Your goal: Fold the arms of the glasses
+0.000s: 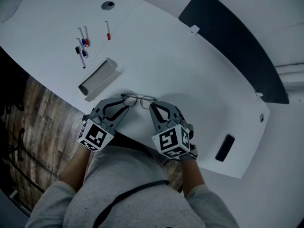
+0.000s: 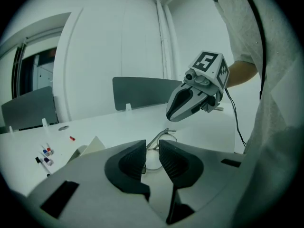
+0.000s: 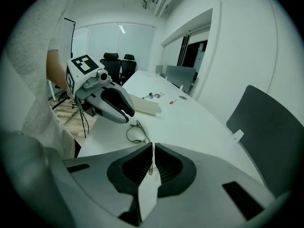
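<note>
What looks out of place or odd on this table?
Nothing is spilled or broken. Only the pens stand out: they lie scattered on the table beside the grey tray, not in it. The glasses look intact, one arm pinched by the right gripper.

glasses (image 1: 140,99): both ends hidden behind jaws in head view
pens (image 1: 84,42): too small to tell kinds
dark flat item (image 1: 224,147): too small to identify
</note>
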`<move>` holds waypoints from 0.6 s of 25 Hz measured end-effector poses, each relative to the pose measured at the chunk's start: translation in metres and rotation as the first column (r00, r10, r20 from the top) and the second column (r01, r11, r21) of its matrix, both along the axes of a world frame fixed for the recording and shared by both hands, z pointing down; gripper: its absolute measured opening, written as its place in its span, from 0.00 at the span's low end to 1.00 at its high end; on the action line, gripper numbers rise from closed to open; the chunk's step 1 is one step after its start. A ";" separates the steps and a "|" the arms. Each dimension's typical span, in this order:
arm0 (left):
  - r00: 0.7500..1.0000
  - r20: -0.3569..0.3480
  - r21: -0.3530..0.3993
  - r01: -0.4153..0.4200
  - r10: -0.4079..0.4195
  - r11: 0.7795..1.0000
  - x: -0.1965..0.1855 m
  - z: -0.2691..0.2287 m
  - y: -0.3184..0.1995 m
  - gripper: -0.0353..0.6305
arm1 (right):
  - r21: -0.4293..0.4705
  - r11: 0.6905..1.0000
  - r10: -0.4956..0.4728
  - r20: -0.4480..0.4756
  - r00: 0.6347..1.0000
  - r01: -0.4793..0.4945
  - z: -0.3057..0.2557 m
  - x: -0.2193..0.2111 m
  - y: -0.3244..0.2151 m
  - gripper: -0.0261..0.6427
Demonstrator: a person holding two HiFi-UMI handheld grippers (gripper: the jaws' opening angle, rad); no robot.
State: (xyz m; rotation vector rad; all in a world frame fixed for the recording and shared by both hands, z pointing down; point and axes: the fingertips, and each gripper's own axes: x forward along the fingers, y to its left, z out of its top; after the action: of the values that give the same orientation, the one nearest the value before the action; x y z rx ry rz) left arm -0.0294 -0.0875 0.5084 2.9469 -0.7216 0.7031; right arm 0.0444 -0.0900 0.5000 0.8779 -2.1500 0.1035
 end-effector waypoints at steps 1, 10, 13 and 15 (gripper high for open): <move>1.000 -0.001 0.006 0.003 -0.003 1.000 0.001 -0.002 0.003 0.19 | 0.003 1.000 0.000 0.008 1.000 0.000 -0.003 0.000 0.003 0.08; 0.996 -0.070 0.030 0.050 -0.048 0.998 0.009 -0.029 0.025 0.12 | 0.053 0.998 0.037 0.109 0.993 -0.043 -0.031 0.005 0.036 0.08; 0.991 -0.106 0.014 0.081 -0.079 0.997 0.010 -0.036 0.034 0.10 | 0.047 0.996 0.066 0.150 0.987 -0.074 -0.040 0.008 0.051 0.07; 0.988 -0.125 0.005 0.097 -0.095 0.995 0.010 -0.041 0.040 0.09 | 0.043 0.995 0.078 0.182 0.980 -0.088 -0.044 0.009 0.062 0.07</move>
State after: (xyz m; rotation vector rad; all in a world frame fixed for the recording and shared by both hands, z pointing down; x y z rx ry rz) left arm -0.0199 -0.0472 0.4671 2.9102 -0.8516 0.5043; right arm 0.0529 -0.0275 0.4559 1.0222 -2.2915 0.1764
